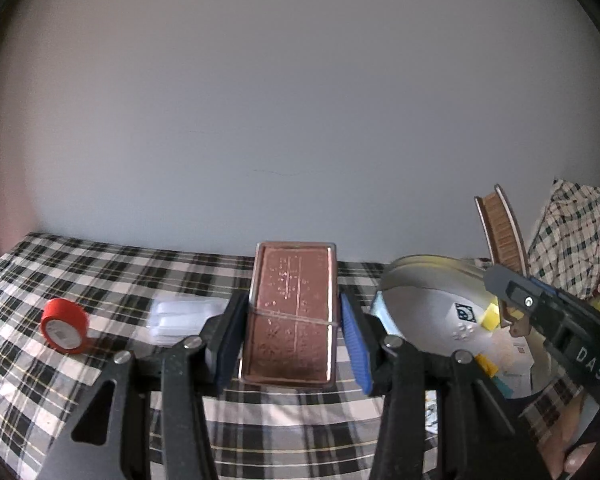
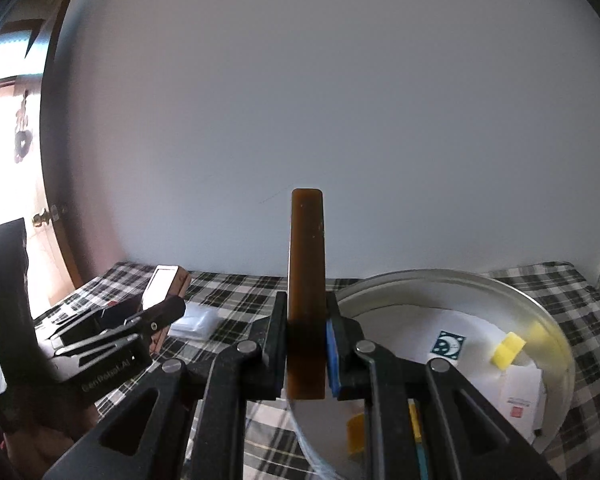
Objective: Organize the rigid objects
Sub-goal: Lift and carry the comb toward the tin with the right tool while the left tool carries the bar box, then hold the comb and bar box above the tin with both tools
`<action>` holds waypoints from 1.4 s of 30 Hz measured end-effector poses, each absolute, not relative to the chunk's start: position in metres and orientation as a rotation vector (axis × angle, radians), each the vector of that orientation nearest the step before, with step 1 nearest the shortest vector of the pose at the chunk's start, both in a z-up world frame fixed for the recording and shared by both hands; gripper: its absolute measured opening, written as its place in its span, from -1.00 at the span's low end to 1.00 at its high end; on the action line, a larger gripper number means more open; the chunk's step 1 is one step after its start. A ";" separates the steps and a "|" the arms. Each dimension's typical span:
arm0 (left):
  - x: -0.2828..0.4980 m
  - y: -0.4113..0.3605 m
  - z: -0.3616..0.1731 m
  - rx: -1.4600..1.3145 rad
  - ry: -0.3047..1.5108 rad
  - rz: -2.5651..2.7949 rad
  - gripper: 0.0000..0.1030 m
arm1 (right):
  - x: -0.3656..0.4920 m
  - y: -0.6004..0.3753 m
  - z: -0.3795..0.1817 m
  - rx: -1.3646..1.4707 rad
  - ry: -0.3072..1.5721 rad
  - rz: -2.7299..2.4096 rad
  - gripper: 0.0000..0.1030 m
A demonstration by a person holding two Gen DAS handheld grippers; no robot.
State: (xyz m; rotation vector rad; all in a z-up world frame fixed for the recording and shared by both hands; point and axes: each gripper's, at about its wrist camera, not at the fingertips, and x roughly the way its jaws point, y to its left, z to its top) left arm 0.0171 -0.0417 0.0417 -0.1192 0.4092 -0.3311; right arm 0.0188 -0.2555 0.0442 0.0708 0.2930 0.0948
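A plain pale wall (image 1: 292, 100) stood behind the checked tablecloth (image 1: 80, 264) as I worked. My left gripper (image 1: 292, 336) was clamped on a copper-brown patterned box (image 1: 292, 312) held above the cloth, with a red tape roll (image 1: 64, 326) and a clear plastic case (image 1: 184, 316) lying off to its left. My right gripper (image 2: 306, 344) pinched a brown comb (image 2: 306, 280) upright, at the near edge of the round metal tray (image 2: 548, 312) holding papers and yellow blocks (image 2: 508, 348).

Soft dim daylight, blown-out doorway (image 2: 4, 128) left of the grey wall (image 2: 300, 100), fisheye-bent dark corners, slight blur
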 end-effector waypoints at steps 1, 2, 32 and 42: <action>0.017 -0.046 0.042 -0.116 0.408 -0.334 -0.12 | 0.018 -0.259 0.045 0.073 0.291 0.087 -0.66; 0.016 -0.051 0.043 -0.112 0.407 -0.340 -0.12 | 0.018 -0.261 0.045 0.074 0.290 0.080 -0.66; 0.009 -0.143 0.054 -0.054 0.395 -0.463 -0.12 | 0.007 -0.348 0.048 0.086 0.276 -0.140 -0.66; 0.012 -0.173 0.053 -0.026 0.413 -0.497 -0.12 | 0.009 -0.368 0.051 0.079 0.293 -0.211 -0.66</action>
